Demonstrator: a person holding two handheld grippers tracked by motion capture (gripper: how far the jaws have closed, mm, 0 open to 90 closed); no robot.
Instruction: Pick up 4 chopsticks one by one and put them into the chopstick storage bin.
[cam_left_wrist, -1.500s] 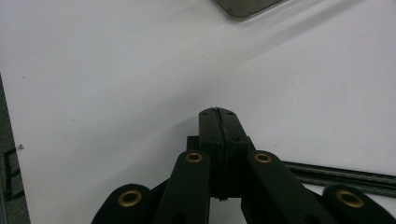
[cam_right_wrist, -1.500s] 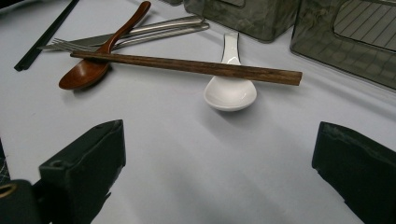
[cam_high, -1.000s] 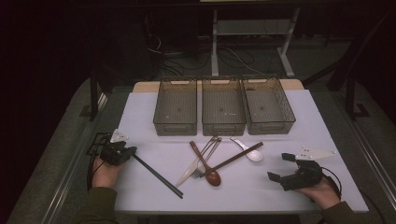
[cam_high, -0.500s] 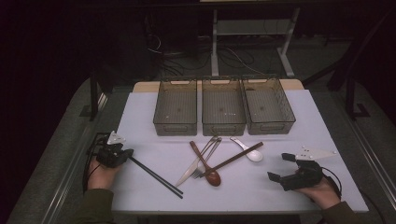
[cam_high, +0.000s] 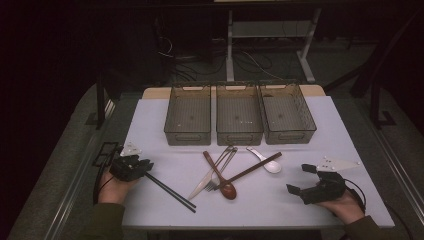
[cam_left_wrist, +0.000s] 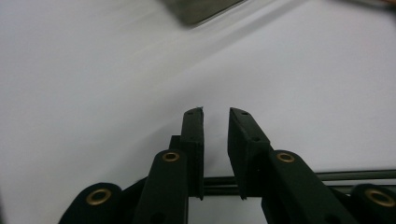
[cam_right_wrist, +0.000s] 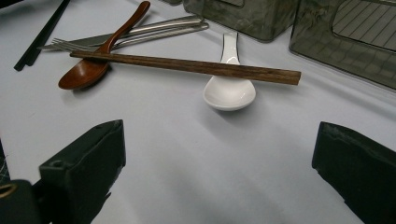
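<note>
3 smoky clear bins (cam_high: 239, 120) stood in a row at the far edge of my white table (cam_high: 340, 150). Nearer lay 1 wooden spoon (cam_high: 220, 176), 1 white ceramic spoon (cam_high: 265, 161), 1 brown chopstick pair (cam_high: 250, 170), 1 fork (cam_high: 220, 170), 1 knife (cam_high: 202, 184).

The black chopsticks (cam_high: 171, 190) lay flat as a close pair on the white table (cam_high: 330, 130), slanting from near the table's left edge toward its front, their thin shafts side by side
</note>
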